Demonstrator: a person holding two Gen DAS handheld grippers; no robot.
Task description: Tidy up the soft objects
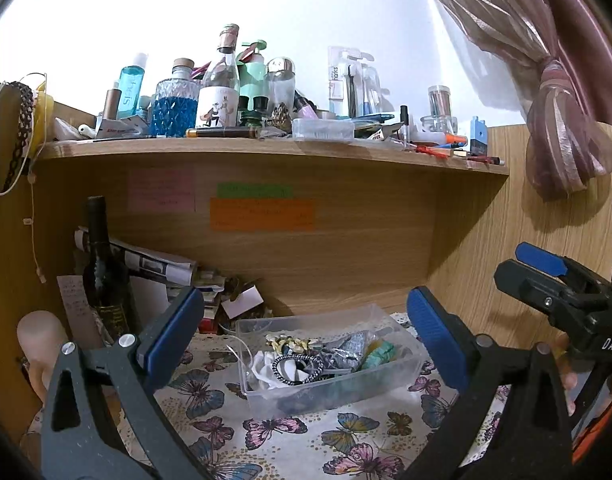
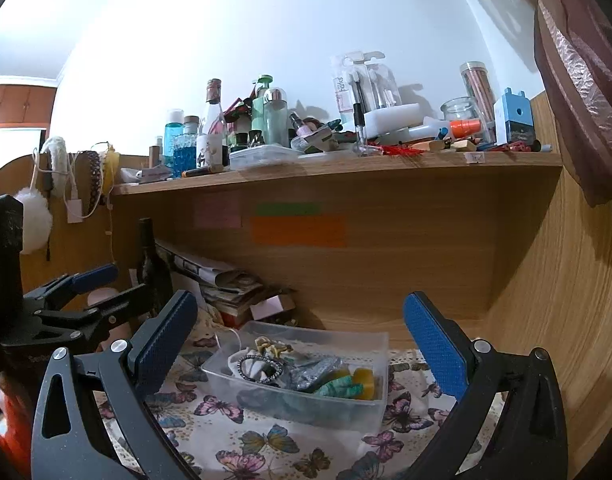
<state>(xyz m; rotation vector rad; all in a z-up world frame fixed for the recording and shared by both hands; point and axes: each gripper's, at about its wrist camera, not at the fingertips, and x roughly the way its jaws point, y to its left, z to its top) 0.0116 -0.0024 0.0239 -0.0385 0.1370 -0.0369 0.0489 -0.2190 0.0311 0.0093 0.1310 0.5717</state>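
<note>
A clear plastic box (image 1: 402, 364) (image 2: 376, 404) sits on the butterfly-print cloth (image 1: 290, 436) (image 2: 242, 436) under the shelf. It holds several hair scrunchies and ties: a black-and-white one (image 1: 296, 368) (image 2: 262, 366), a grey one (image 1: 348, 346) (image 2: 310, 372), a teal one (image 1: 380, 354) (image 2: 340, 388) and a yellow one (image 2: 364, 378). My left gripper (image 1: 306, 338) is open and empty, in front of the box. My right gripper (image 2: 302, 344) is open and empty, also in front of the box. The right gripper shows at the right edge of the left wrist view (image 1: 546, 276).
A wooden shelf (image 1: 266, 146) (image 2: 338, 166) above carries bottles, jars and pens. A dark wine bottle (image 1: 104, 268) (image 2: 150, 264), rolled papers (image 1: 146, 262) (image 2: 210, 270) and clutter stand at the back left. A wooden side wall (image 2: 566, 280) is at the right, a curtain (image 1: 562, 128) above it.
</note>
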